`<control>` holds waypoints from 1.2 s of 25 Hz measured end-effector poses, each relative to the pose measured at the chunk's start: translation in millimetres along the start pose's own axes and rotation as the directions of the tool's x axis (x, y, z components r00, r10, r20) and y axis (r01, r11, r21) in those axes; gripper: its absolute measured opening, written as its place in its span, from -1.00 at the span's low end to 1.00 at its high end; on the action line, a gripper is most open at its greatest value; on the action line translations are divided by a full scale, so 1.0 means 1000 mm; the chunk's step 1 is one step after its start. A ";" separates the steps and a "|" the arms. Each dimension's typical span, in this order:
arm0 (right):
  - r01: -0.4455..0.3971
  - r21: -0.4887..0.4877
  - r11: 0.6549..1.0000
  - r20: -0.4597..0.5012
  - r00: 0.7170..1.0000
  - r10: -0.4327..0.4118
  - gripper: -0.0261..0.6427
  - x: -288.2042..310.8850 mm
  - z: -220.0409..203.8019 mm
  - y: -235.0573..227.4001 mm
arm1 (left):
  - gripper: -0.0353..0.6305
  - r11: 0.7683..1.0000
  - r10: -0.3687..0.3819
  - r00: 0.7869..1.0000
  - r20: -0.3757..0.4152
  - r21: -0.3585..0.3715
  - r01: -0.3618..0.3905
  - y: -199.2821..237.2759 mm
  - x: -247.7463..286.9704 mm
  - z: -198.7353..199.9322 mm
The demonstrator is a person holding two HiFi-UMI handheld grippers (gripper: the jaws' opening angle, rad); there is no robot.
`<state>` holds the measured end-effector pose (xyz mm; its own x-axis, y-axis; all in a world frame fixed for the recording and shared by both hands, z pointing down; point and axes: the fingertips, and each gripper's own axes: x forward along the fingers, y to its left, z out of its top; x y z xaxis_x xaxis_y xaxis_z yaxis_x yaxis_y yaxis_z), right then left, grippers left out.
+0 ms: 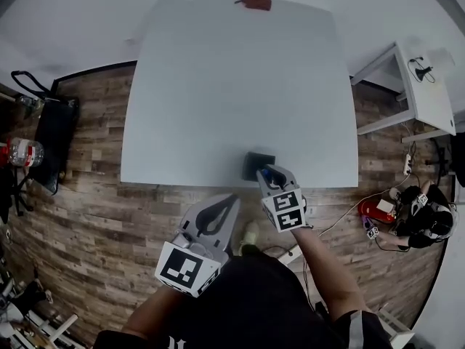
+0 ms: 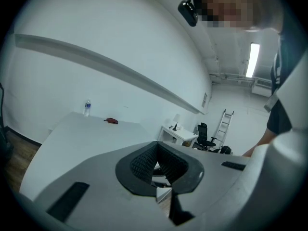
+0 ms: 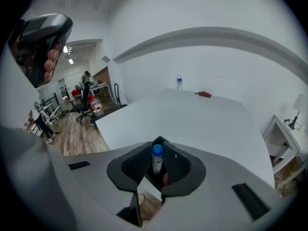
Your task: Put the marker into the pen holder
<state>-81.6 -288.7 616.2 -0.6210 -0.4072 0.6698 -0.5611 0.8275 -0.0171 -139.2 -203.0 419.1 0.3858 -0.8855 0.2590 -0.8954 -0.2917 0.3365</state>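
Right gripper view showed the right tongs (image 3: 158, 146) clamped on the upright blue-capped marker (image 3: 157, 160), poised over the black pen holder (image 1: 253, 165) near the front edge of the surface (image 1: 232, 86). The insertion step seemed in hand; next it would need a straight lowering, then release. Off to the side, the left tongs (image 1: 220, 215) were closed and empty.

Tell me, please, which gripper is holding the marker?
The right gripper: the blue-capped marker is clamped between its jaws, at the pen holder. The left gripper is shut and empty.
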 end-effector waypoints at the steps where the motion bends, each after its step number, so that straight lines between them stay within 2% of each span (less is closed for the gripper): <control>1: -0.008 0.006 1.000 -0.026 1.000 0.008 -0.69 0.004 -0.006 0.002 | -0.88 1.000 0.000 1.000 -0.004 -0.006 0.000 0.002 0.002 0.000; 6: -0.051 0.007 0.999 -0.127 0.991 0.052 -0.69 0.018 -0.028 0.009 | -0.88 1.000 0.001 1.000 -0.025 -0.017 -0.001 0.012 0.005 -0.003; 13: -0.079 -0.027 0.996 -0.123 0.990 0.076 -0.59 0.022 -0.016 0.007 | -0.88 1.000 -0.004 0.999 -0.036 -0.023 0.003 0.018 0.014 -0.003; 20: -0.047 -0.028 0.999 -0.021 0.999 0.046 -0.59 -0.001 0.015 0.000 | -0.88 1.000 -0.030 0.999 -0.023 -0.003 0.030 0.010 0.024 0.003; 24: -0.045 0.012 0.999 0.070 0.997 0.044 -0.60 -0.023 0.040 -0.004 | -0.88 0.999 -0.035 0.999 -0.020 0.015 0.035 0.001 0.030 0.003; 30: -0.064 0.066 0.996 0.218 0.975 0.048 -0.79 -0.062 0.085 -0.006 | -0.88 1.000 -0.022 1.000 -0.012 0.022 0.022 -0.008 0.036 0.004</control>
<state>-86.0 -301.4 511.8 -0.7515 -0.4411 0.4906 -0.5551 0.8246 -0.1089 -118.8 -234.3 422.2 0.4079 -0.8746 0.2622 -0.8912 -0.3190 0.3224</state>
